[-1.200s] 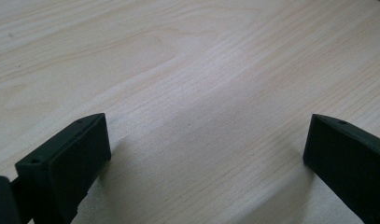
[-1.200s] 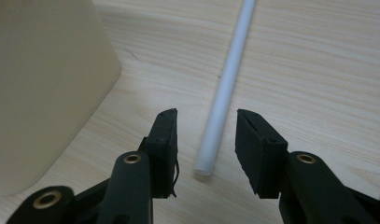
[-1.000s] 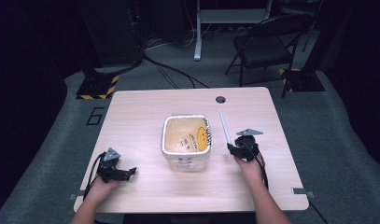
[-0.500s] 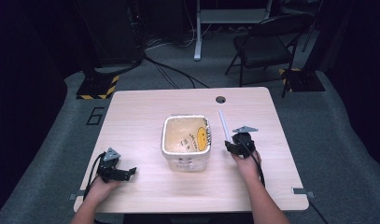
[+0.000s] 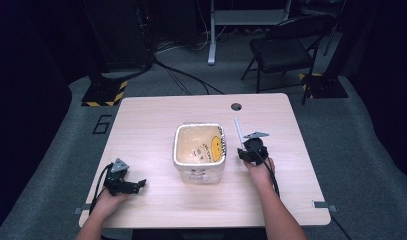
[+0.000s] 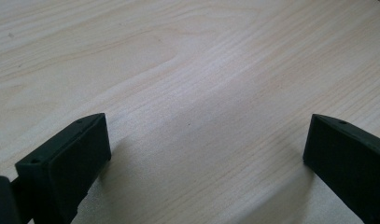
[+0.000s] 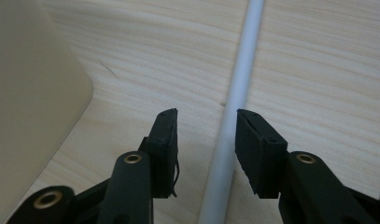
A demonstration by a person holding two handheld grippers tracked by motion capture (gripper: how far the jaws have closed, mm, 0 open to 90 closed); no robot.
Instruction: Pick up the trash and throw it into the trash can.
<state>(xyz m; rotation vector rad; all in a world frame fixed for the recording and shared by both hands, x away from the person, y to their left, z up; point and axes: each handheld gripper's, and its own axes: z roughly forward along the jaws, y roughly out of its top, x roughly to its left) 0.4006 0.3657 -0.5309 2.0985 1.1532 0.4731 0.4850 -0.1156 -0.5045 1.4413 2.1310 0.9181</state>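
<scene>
A thin white rod (image 5: 237, 129) lies on the wooden table (image 5: 156, 115), just right of a white square bin (image 5: 198, 172) lined with a bag that bears a yellow smiley. My right gripper (image 5: 248, 150) sits low over the rod's near end. In the right gripper view the rod (image 7: 243, 70) runs between the jaws of my right gripper (image 7: 205, 116), close against the right one. The jaws stand apart and do not press it. My left gripper (image 5: 137, 185) rests at the table's front left, its jaws (image 6: 208, 123) wide apart over bare wood.
The bin wall (image 7: 29, 93) stands close on the left of my right gripper. A dark cable hole (image 5: 236, 106) sits near the table's far edge. A folding chair (image 5: 286, 50) and floor cables lie beyond the table.
My right gripper has slid a little left and forward along the rod, toward the bin. The rod, the bin and my left gripper have stayed put.
</scene>
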